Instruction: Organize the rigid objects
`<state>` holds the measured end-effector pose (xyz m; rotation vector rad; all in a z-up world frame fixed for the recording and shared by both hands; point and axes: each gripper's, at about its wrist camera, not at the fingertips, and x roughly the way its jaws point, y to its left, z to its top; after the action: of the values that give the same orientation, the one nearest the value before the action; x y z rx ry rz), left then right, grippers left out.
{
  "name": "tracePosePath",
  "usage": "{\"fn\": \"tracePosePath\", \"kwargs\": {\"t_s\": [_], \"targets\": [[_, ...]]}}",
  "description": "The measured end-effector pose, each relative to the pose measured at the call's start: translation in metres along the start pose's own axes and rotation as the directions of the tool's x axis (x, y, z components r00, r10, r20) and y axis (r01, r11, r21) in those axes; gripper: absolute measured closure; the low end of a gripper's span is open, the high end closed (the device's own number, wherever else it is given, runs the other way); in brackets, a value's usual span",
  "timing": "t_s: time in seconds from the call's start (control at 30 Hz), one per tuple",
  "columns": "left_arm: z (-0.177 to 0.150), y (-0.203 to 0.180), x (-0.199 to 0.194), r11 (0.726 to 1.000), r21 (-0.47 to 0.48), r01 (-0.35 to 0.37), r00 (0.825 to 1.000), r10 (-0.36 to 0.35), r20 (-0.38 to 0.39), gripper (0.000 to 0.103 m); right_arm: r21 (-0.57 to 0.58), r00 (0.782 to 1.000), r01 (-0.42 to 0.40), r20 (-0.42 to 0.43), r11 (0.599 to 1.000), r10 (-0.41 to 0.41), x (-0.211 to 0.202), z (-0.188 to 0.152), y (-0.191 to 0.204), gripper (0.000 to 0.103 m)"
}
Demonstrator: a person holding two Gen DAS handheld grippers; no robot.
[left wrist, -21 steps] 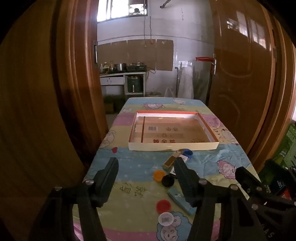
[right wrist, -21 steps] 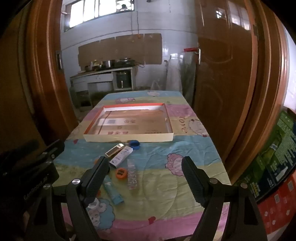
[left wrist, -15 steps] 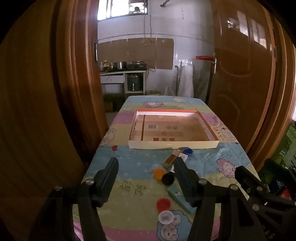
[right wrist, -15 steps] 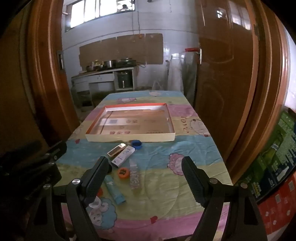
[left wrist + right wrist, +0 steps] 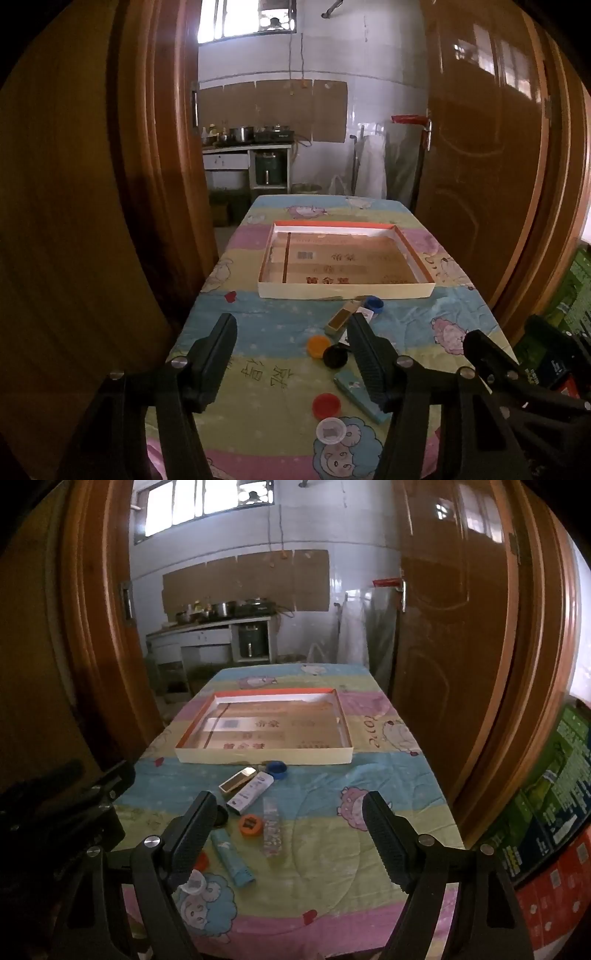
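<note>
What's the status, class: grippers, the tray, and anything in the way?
Left gripper and right gripper open, holding nothing. Tray bare inside. Caps and small boxes loose on the tablecloth before it. Nothing blocking.

Right hand-held gripper (image 5: 288, 834) is seen with jaws wide apart and nothing between them, held above the near end of the table (image 5: 369, 867), which is covered by a cartoon-print cloth. A shallow cardboard tray (image 5: 264, 755) with an orange rim is seen at mid-table, nothing inside it; just in front of it lie a blue cap (image 5: 277, 769), a gold box (image 5: 237, 779) and a white box (image 5: 250, 791). Nearer are an orange cap (image 5: 250, 825), a clear tube (image 5: 271, 829), a teal tube (image 5: 232, 856), a black cap (image 5: 221, 815) and a white cap (image 5: 195, 881), the last two partly hidden by the left finger; the other gripper (image 5: 74, 805) shows at the left edge.
</note>
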<state>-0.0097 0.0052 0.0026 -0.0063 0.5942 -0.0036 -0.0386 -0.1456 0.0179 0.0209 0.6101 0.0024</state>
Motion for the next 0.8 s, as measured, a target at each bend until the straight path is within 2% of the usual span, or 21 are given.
{"fn": "tracePosePath", "kwargs": {"t_s": [0.8], "targets": [[-0.0009,-0.0058,-0.0038,1.000,0.004,-0.007,1.000,0.007,0.005,0.041,-0.002,1.000,-0.010,0.000,1.000,0.010,-0.0023,-0.0010,0.0014,0.021]]}}
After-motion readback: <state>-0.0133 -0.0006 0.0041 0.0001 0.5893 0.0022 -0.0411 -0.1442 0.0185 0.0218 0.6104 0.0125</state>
